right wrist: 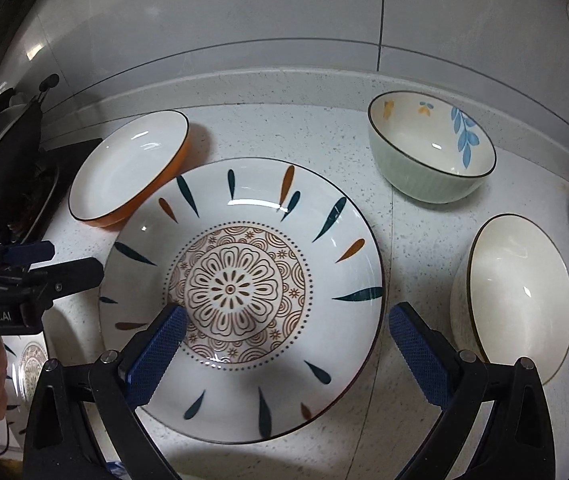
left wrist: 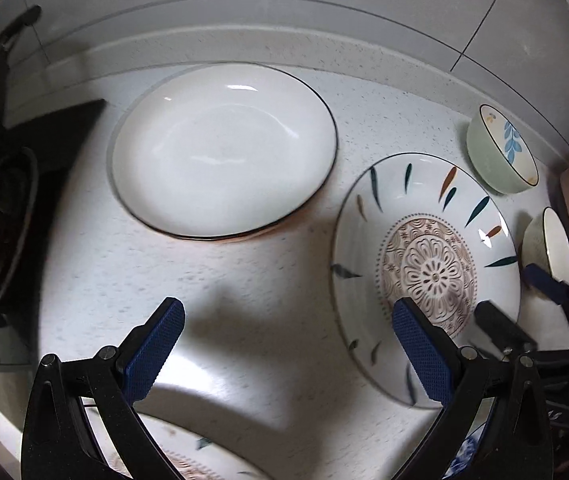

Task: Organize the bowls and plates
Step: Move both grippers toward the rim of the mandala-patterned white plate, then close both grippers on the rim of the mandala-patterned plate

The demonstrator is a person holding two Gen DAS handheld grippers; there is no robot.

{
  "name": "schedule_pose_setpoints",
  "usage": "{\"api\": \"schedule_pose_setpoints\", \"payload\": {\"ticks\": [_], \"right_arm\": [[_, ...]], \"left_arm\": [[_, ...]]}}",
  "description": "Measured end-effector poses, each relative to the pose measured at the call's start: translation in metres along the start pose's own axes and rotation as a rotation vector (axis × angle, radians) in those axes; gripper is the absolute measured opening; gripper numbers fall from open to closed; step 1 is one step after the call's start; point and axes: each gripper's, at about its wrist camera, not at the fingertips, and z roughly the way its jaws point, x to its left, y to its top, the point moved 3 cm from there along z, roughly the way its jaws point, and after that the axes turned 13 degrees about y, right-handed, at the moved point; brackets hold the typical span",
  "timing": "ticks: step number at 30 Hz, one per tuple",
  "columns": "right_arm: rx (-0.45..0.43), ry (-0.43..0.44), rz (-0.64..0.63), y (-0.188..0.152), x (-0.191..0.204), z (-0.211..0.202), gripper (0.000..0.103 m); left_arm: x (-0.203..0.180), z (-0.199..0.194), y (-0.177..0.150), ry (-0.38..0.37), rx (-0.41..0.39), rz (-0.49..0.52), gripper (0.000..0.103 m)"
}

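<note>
From the left view, our left hand-held gripper (left wrist: 288, 348) hangs released over the worktop (left wrist: 244, 280), white plate (left wrist: 224, 148) ahead. From the right view, our right hand-held gripper (right wrist: 284, 352) spreads wide above the flower plate (right wrist: 244, 292); a thin rim pinch could slip.

Speckled white countertop (right wrist: 412, 232), grey wall tiles (right wrist: 244, 12), black stove (left wrist: 8, 216) at left
</note>
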Motion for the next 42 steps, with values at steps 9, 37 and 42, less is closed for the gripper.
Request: {"api": "schedule_pose_setpoints", "payload": {"ticks": [9, 37, 42], "right_arm": [[0.038, 0.109, 0.022, 0.006, -0.017, 0.017, 0.103], [0.099, 0.152, -0.004, 0.017, -0.053, 0.03, 0.031], [0.095, 0.161, -0.001, 0.016, -0.059, 0.028, 0.026]], "left_arm": [[-0.019, 0.017, 0.003, -0.066, 0.078, -0.026, 0.102], [-0.068, 0.034, 0.003, -0.144, 0.118, -0.013, 0.086], [-0.059, 0.027, 0.002, -0.1, 0.095, -0.024, 0.058]]}}
